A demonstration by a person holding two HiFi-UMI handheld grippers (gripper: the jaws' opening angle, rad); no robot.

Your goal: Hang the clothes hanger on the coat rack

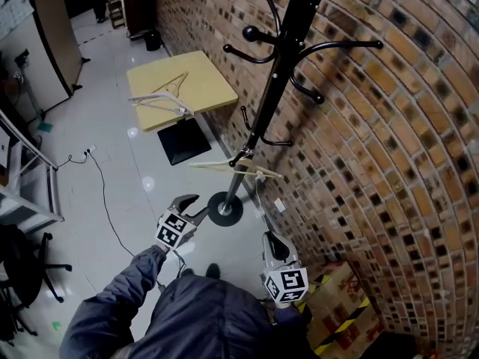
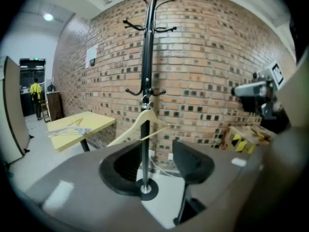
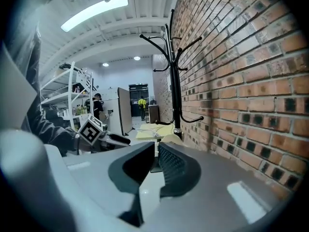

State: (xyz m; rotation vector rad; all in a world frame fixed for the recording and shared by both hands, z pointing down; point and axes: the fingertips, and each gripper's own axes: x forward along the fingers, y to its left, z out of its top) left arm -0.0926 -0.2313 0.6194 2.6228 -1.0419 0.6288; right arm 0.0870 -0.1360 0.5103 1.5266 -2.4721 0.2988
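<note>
A pale wooden clothes hanger (image 1: 238,167) hangs from a low hook of the black coat rack (image 1: 282,58), which stands against the brick wall. In the left gripper view the hanger (image 2: 135,125) sits on the rack's pole (image 2: 147,57), straight ahead and well beyond the jaws. My left gripper (image 1: 191,201) is open and holds nothing; it hovers near the rack's round base (image 1: 224,209). The jaws of my left gripper (image 2: 157,153) frame the pole. My right gripper (image 1: 274,239) is shut and empty, to the right of the base. Past the right gripper (image 3: 157,149) part of the hanger (image 3: 172,139) shows.
A yellow table (image 1: 202,77) behind the rack carries more hangers (image 1: 161,97). The brick wall (image 1: 389,126) runs along the right. A cardboard box with yellow-black tape (image 1: 340,309) lies by my right side. A cable (image 1: 105,193) trails over the floor at the left.
</note>
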